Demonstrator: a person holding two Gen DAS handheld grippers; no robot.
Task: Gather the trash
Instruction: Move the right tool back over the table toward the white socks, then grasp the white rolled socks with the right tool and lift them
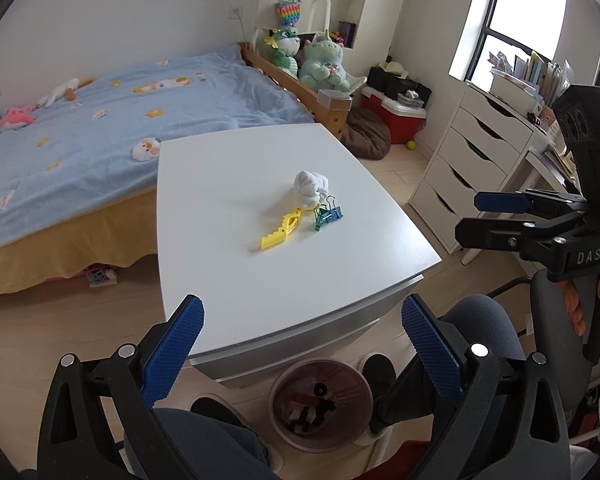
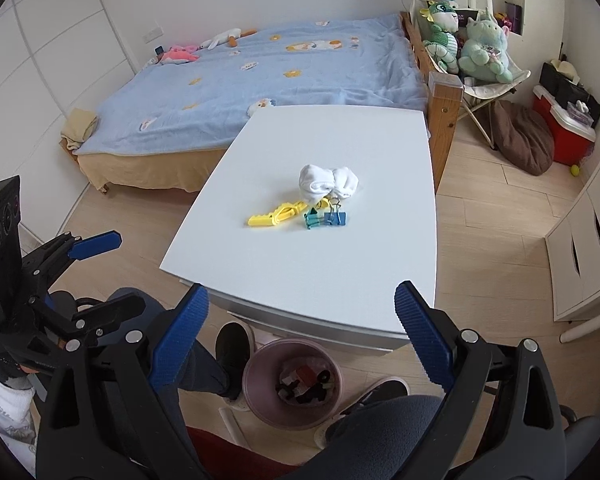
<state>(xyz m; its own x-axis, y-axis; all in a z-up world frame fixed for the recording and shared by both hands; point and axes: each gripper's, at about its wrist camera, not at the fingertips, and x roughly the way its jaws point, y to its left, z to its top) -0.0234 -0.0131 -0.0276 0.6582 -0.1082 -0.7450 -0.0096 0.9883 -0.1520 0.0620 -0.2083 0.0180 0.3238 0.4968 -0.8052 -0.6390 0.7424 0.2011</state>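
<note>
On the white table (image 1: 228, 280) (image 2: 300, 272) lie a crumpled white wad (image 1: 310, 188) (image 2: 328, 182), a yellow plastic clip (image 1: 282, 232) (image 2: 276, 214) and small teal and blue binder clips (image 1: 327, 216) (image 2: 326, 218), all bunched together. A pinkish trash bin (image 1: 340, 376) (image 2: 268, 360) holding several scraps stands on the floor under the table's near edge. My left gripper (image 1: 303, 312) (image 2: 120, 272) is open above the near edge, holding nothing. The right gripper (image 2: 302, 298) (image 1: 470, 218) is open too, short of the pile.
A bed with a blue blanket (image 1: 140, 112) (image 2: 280, 76) adjoins the table's far side. A white drawer unit (image 1: 460, 168) stands to the right. A person's knees and dark shoes (image 1: 376, 372) (image 2: 232, 344) flank the bin. Plush toys (image 1: 324, 64) and a red cooler (image 2: 560, 132) sit beyond.
</note>
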